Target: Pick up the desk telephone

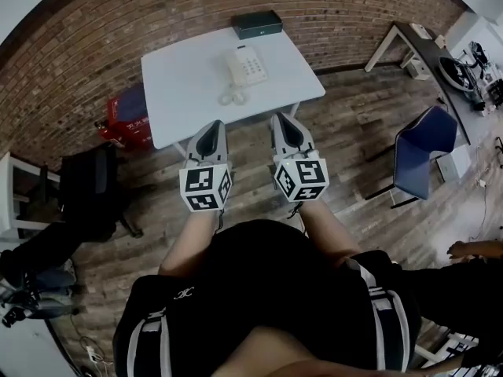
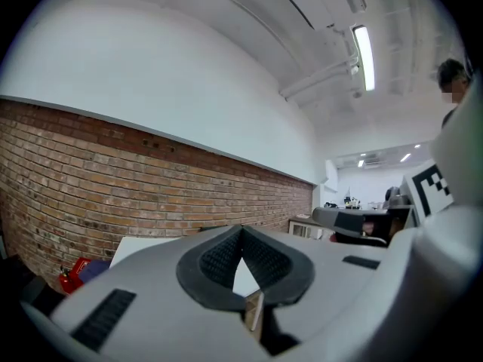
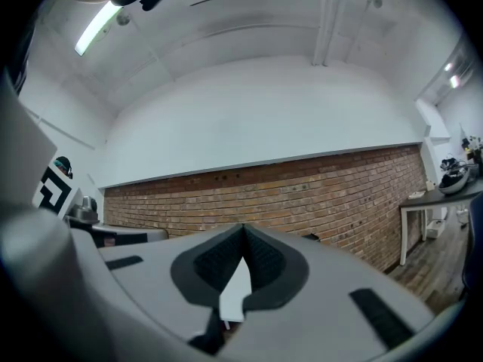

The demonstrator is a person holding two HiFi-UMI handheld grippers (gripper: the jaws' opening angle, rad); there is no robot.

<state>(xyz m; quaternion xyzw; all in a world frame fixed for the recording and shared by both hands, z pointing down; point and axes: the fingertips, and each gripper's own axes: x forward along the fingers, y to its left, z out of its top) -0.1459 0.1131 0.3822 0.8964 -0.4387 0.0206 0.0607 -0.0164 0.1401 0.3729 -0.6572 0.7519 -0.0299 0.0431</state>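
The white push-button desk telephone (image 1: 245, 67) sits toward the far side of the white rectangular counter (image 1: 177, 93), handset in its cradle on the left and its curly white cord (image 1: 233, 96) looped on the counter just in front of it. Behind it, at the counter's far edge by the red brick wall (image 1: 118, 22), lies a flat dark box (image 1: 257, 24).

The person stands back from the counter on the wooden plank floor (image 1: 346, 124), both arms out and level. The left claw (image 1: 211, 126) is clenched, its dark ribbed pads meeting at the tips with nothing gripped. The right claw (image 1: 284, 118) is clenched and empty too. They hover side by side, just short of the counter's near edge and well apart from the telephone.

A red box (image 1: 126, 124) rests on the floor beside the counter's left end, and a blue chair (image 1: 424, 151) stands off to the right.
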